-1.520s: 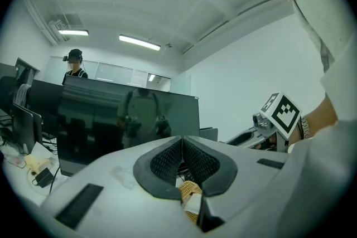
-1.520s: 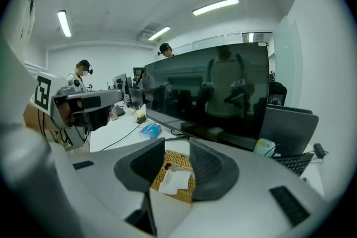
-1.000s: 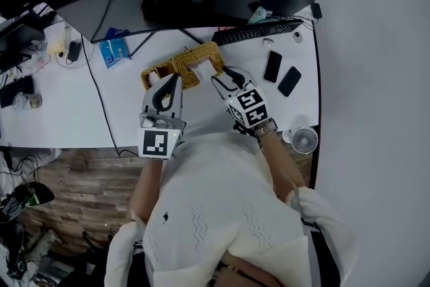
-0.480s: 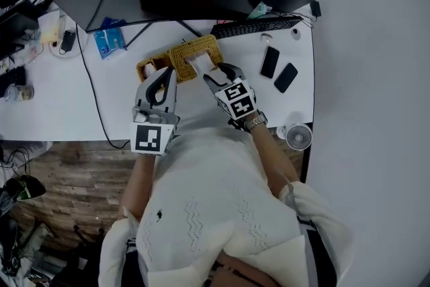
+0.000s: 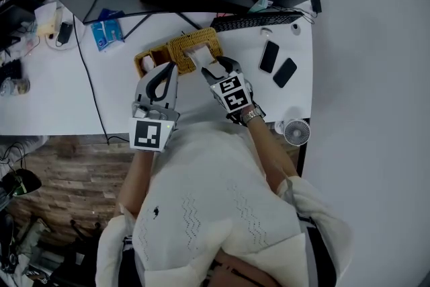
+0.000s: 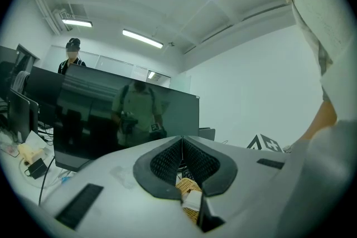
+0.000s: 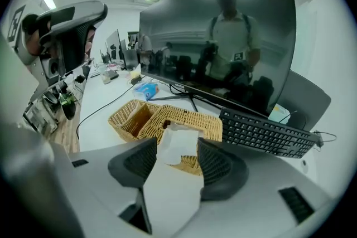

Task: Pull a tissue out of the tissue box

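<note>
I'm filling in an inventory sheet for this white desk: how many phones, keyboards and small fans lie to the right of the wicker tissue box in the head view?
Phones: 2
Keyboard: 1
Small fan: 1
Total: 4

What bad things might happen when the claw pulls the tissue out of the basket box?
1. The right gripper has its jaws apart around the tissue. If they close on only its thin top edge, it may tear or slip out.
2. The left gripper is shut on nothing and does not clearly hold down the wicker tissue box, so a pull might lift or drag the box.
</note>
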